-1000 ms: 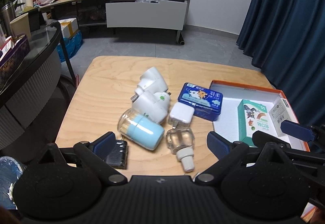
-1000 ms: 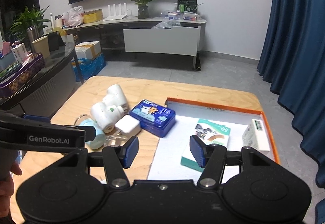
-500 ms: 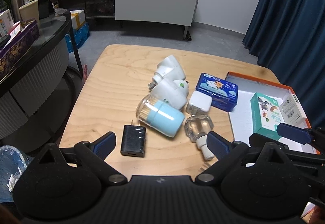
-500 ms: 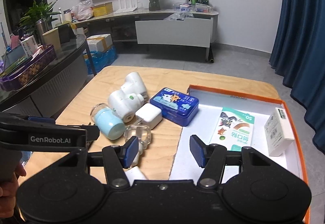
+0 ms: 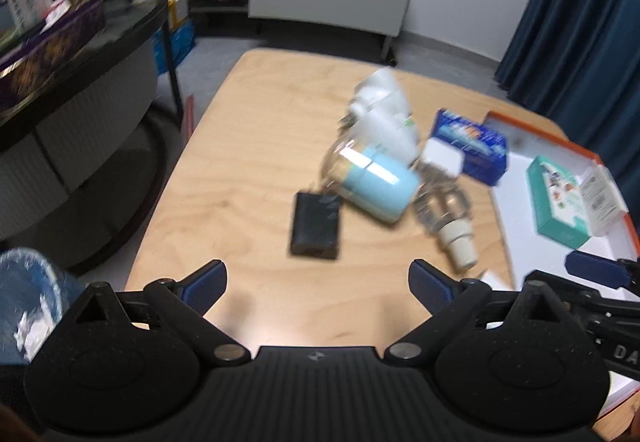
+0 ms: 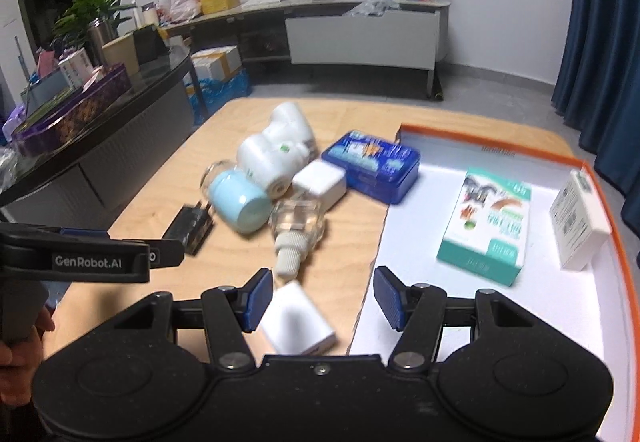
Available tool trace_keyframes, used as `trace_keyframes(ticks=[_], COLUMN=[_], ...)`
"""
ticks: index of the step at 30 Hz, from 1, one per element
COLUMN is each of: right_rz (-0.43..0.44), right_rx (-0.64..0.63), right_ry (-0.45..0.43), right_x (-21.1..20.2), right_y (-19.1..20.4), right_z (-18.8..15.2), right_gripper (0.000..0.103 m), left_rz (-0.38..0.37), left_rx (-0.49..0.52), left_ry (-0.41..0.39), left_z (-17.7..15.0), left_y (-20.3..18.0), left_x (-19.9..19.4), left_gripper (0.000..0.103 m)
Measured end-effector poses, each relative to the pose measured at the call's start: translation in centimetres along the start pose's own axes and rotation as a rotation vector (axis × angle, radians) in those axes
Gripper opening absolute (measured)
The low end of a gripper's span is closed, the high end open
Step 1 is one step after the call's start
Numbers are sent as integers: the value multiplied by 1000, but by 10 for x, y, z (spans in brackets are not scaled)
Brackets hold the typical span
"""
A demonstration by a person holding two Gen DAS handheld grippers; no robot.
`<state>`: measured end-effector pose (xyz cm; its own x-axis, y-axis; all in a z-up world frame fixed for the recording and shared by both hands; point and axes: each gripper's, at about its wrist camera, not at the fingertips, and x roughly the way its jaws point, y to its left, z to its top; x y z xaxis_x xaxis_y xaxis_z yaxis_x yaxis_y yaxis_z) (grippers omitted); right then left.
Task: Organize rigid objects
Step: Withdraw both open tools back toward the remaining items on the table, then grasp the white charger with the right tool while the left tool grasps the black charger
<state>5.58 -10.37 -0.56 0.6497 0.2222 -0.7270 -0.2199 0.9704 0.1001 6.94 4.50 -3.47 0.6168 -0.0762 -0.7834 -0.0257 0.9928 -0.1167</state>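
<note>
A pile lies mid-table: a black charger [image 5: 316,224], a light blue jar [image 5: 374,183], a clear bottle with a white neck [image 5: 448,219], a white cube adapter [image 5: 442,161], two white plug-in devices [image 5: 384,113] and a blue tin [image 5: 470,145]. An orange-rimmed white tray [image 6: 500,149] holds a teal box [image 6: 490,222] and a white box [image 6: 578,219]. My left gripper [image 5: 316,284] is open and empty, short of the charger. My right gripper [image 6: 322,300] is open and empty, over the tray's left edge, with a small white box [image 6: 298,322] just below it.
The round wooden table [image 5: 248,161] has bare wood on its left half. A dark curved counter [image 5: 72,81] with boxes stands to the left. A blue curtain [image 5: 580,1] hangs at the right. A low white cabinet [image 6: 360,37] stands at the far wall.
Both grippers have pulled back and up from the pile, so more of the table shows. The black charger and the small white box have come into view. Nothing was taken hold of.
</note>
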Motion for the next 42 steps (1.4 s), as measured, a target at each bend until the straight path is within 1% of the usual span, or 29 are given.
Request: trace_keyframes(ticks=[6, 14, 17, 22, 25, 35, 41, 42], right_rz=[18, 30, 30, 32, 29, 25, 30, 34], right_rx=[-21, -32, -40, -47, -48, -88, -150, -161], right_ry=[27, 50, 60, 68, 75, 92, 93, 93], right_x=[6, 12, 16, 18, 20, 29, 36, 37], right_y=[7, 10, 12, 14, 13, 16, 23, 24], right_z=[-7, -11, -13, -14, -15, -16, -14, -14], right_gripper=[68, 68, 68, 68, 68, 68, 68, 68], left_rz=[28, 50, 54, 80, 64, 64, 77, 76], left_rx=[-33, -55, -36, 36, 44, 50, 82, 85], left_ry=[12, 10, 7, -22, -24, -4, -18, -23], left_z=[-5, -1, 2, 9, 13, 21, 21, 21], left_y=[17, 27, 22, 8, 7, 4, 1, 1], left_x=[2, 7, 13, 27, 36, 53, 57, 57], left_gripper=[100, 100, 100, 99, 99, 98, 94, 91])
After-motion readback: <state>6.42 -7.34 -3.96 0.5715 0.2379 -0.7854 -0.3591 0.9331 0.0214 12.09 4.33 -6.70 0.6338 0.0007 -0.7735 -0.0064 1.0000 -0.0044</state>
